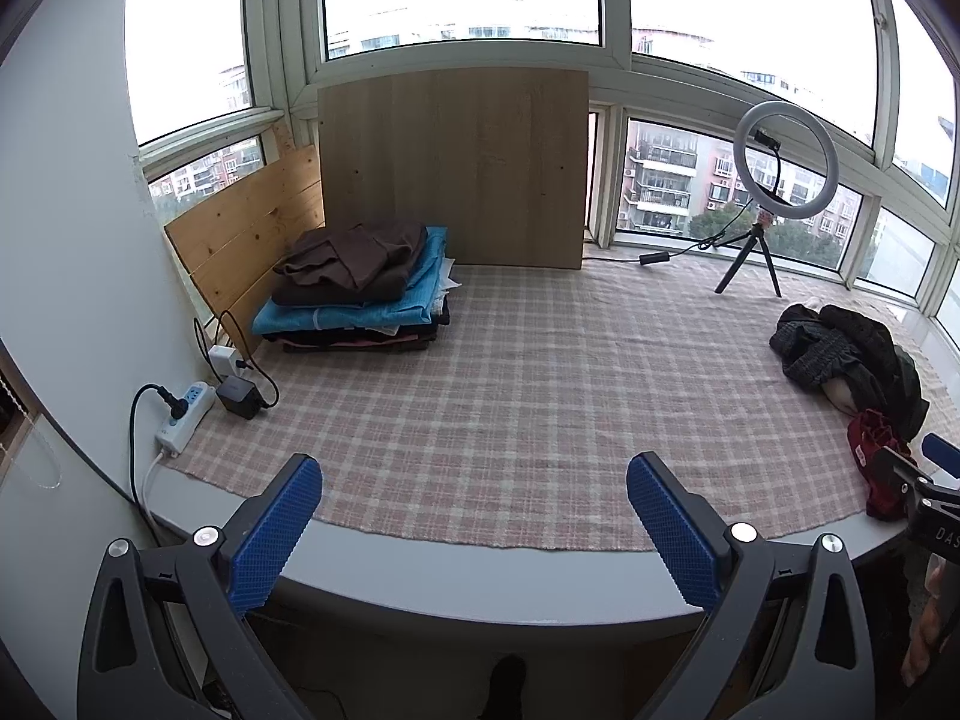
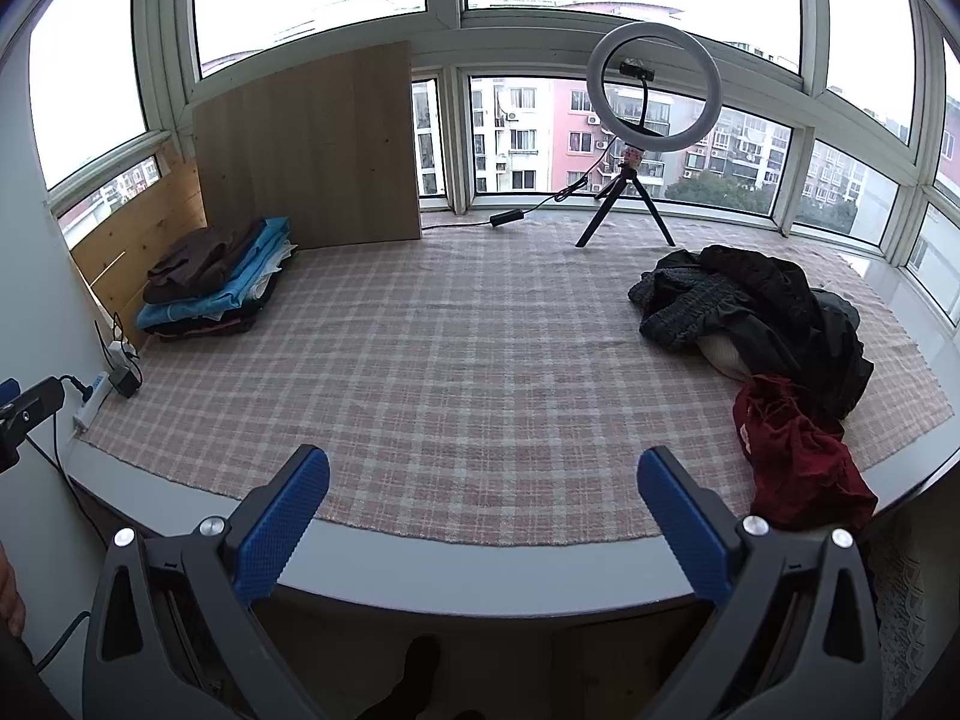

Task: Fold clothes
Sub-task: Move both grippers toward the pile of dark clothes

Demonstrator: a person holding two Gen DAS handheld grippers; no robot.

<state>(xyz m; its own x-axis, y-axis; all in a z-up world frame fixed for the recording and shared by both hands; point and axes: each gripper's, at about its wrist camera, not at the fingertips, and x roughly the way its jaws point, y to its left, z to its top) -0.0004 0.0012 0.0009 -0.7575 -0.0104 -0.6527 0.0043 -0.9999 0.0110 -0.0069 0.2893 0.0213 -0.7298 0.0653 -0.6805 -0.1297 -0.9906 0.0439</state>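
A stack of folded clothes (image 1: pixel 360 294) (image 2: pixel 216 282), brown on top of blue, sits at the back left of the plaid cloth (image 1: pixel 528 384) (image 2: pixel 480 360). On the right lies a heap of unfolded dark clothes (image 1: pixel 840 354) (image 2: pixel 756 312) with a dark red garment (image 1: pixel 879 462) (image 2: pixel 798 456) at its near end. My left gripper (image 1: pixel 474 516) is open and empty, held over the near edge of the platform. My right gripper (image 2: pixel 483 510) is open and empty too, left of the red garment. The right gripper's tip (image 1: pixel 924 480) shows at the right edge of the left wrist view.
A ring light on a tripod (image 1: pixel 774 180) (image 2: pixel 645 120) stands at the back by the windows, its cable trailing left. A wooden board (image 1: pixel 456 168) (image 2: pixel 312 156) leans against the window. A power strip with chargers (image 1: pixel 186 414) (image 2: pixel 99 390) lies at the left wall.
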